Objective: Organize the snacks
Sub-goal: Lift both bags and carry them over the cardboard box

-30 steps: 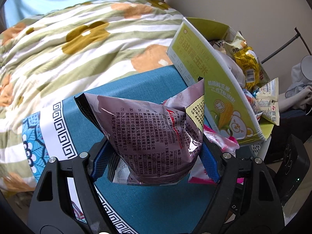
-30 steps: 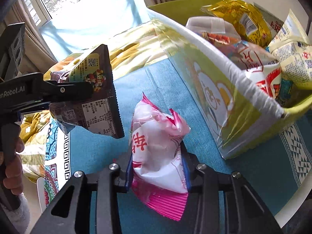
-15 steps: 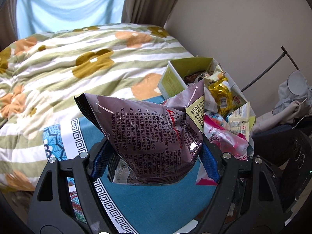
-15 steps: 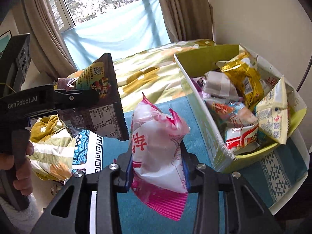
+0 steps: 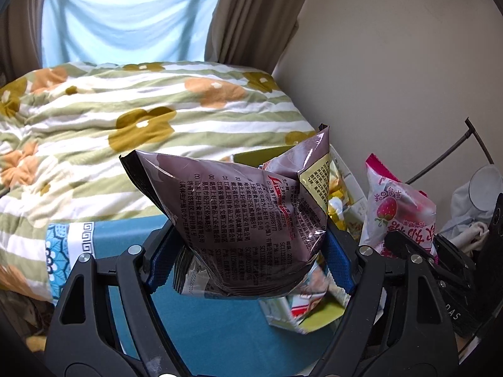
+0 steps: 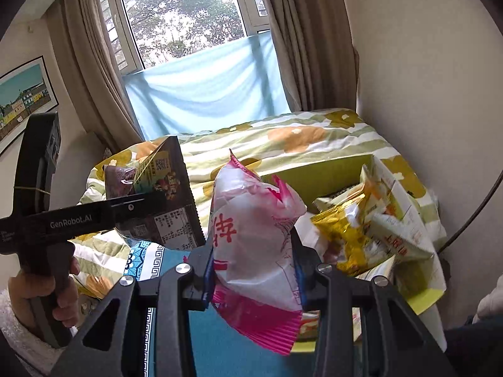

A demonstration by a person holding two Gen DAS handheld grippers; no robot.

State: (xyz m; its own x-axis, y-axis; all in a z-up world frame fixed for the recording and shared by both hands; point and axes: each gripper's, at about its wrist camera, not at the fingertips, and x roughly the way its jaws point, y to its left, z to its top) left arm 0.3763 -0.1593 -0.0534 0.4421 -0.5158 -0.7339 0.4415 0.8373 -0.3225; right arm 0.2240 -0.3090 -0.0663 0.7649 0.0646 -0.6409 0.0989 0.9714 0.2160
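Two grippers, one bag each. Left gripper (image 5: 248,260) clamps a dark brown snack bag (image 5: 248,207), held up above the teal tablecloth (image 5: 220,330). Right gripper (image 6: 253,276) is closed on a pink-and-white snack bag (image 6: 254,242), also aloft.

Only the left wrist view shows the strawberry print on the pink bag (image 5: 399,213) (its other face). Only the right wrist view shows the window (image 6: 185,15), one framed picture (image 6: 22,100), and the person's left hand (image 6: 47,292) on the handle.

One green cardboard box (image 6: 317,179) sits on the table's far right, beside the floral bedspread (image 5: 94,119); inside, one gold packet (image 6: 342,232) and at least one pale packet (image 6: 396,235), the rest blurred.
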